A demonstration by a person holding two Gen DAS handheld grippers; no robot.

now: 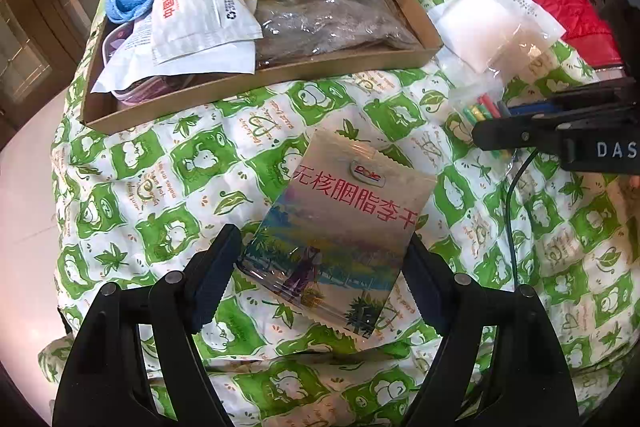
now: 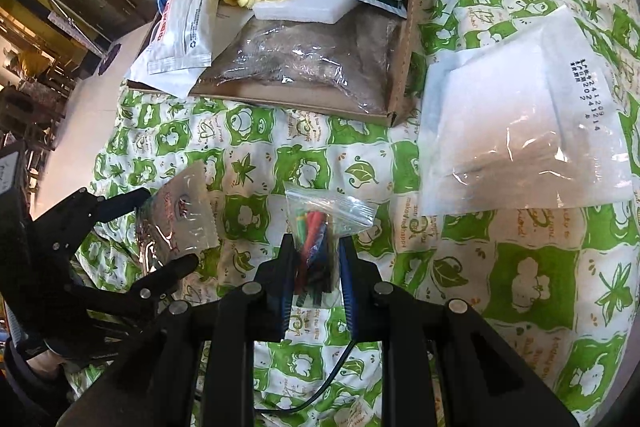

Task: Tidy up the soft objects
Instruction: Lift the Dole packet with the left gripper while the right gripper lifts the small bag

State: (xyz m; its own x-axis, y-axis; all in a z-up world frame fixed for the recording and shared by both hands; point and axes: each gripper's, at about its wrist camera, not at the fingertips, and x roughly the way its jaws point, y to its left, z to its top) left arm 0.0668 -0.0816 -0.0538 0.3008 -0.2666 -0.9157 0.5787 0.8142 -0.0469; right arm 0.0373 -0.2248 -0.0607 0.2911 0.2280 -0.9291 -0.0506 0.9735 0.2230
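Soft packets mostly fill the cardboard tray (image 1: 360, 61) ahead; the left gripper (image 1: 320, 267) clasps a snack pouch (image 1: 340, 227), the right gripper (image 2: 316, 267) pinches a small zip bag (image 2: 320, 227), a white packet (image 2: 520, 131) waits.

Open quilt (image 1: 168, 187) ahead of a crowded tray (image 1: 264, 83)
Bare cloth lies between the tray and the white bag (image 2: 520, 131).

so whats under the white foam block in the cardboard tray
The white foam block rests on a clear bag of brown material in the cardboard tray. What lies beneath that bag is covered.
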